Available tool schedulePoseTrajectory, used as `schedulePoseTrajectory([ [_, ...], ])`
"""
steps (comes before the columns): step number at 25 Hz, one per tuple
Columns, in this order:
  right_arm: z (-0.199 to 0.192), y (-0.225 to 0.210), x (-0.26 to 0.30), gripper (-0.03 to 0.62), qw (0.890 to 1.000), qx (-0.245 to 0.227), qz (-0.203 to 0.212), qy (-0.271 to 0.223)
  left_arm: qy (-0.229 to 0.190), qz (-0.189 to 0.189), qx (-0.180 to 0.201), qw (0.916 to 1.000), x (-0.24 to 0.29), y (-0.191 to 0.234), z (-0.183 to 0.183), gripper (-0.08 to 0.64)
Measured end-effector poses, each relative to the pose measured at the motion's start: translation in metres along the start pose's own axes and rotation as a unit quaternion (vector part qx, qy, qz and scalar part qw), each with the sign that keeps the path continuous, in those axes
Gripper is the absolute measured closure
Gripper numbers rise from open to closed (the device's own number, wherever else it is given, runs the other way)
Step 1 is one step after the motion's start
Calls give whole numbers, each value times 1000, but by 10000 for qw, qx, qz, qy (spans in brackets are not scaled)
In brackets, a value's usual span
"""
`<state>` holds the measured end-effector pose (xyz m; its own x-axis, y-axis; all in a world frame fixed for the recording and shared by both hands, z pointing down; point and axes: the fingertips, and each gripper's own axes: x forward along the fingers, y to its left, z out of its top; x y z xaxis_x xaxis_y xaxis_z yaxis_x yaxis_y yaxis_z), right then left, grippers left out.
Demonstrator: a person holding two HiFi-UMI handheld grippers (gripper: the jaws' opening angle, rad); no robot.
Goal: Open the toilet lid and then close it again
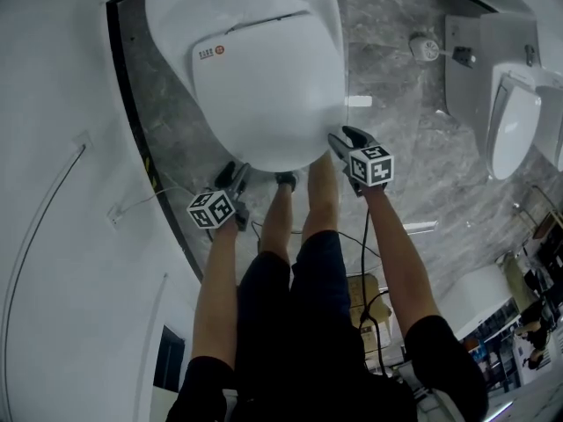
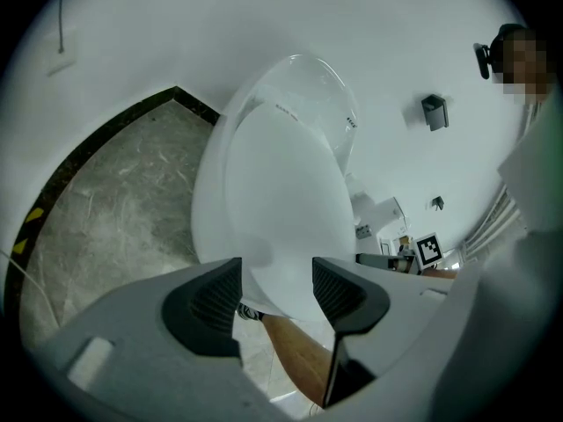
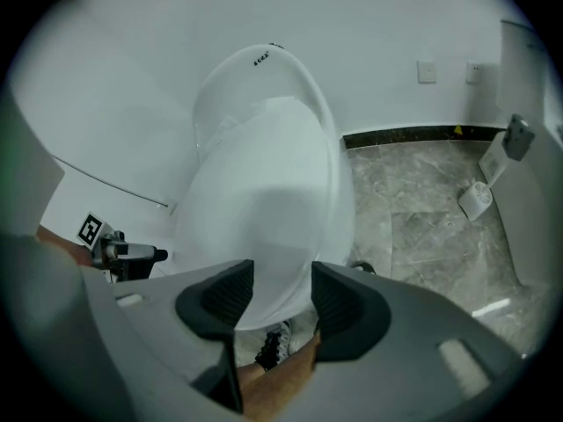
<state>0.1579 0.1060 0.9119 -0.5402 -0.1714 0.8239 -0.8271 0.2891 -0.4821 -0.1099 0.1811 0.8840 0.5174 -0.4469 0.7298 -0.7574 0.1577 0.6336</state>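
Observation:
A white toilet with its lid [image 1: 264,77] lying flat down fills the top middle of the head view. My left gripper [image 1: 236,183] hangs by the bowl's front left, a little apart from it. My right gripper [image 1: 345,139] is at the bowl's front right rim, very close to it. In the left gripper view the lid [image 2: 281,200] shows past the open left gripper [image 2: 277,275]. In the right gripper view the lid [image 3: 264,192] lies beyond the open right gripper [image 3: 283,280]. Nothing is pressed between either pair of pads.
The person's bare legs [image 1: 303,227] and a dark shoe [image 1: 286,180] stand right in front of the bowl. A white wall with a thin cable [image 1: 132,205] runs along the left. A second white fixture [image 1: 515,121] stands at the right on the grey marble floor [image 1: 396,86].

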Motion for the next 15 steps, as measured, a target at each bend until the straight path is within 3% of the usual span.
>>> schedulePoseTrajectory([
  [8, 0, 4, 7, 377, 9997, 171, 164, -40, -422, -81, -869, 9953, 16, 8, -2, 316],
  [15, 0, 4, 9, 370, 9987, 463, 183, -96, -569, 133, -1249, 9904, 25, 13, -4, 316],
])
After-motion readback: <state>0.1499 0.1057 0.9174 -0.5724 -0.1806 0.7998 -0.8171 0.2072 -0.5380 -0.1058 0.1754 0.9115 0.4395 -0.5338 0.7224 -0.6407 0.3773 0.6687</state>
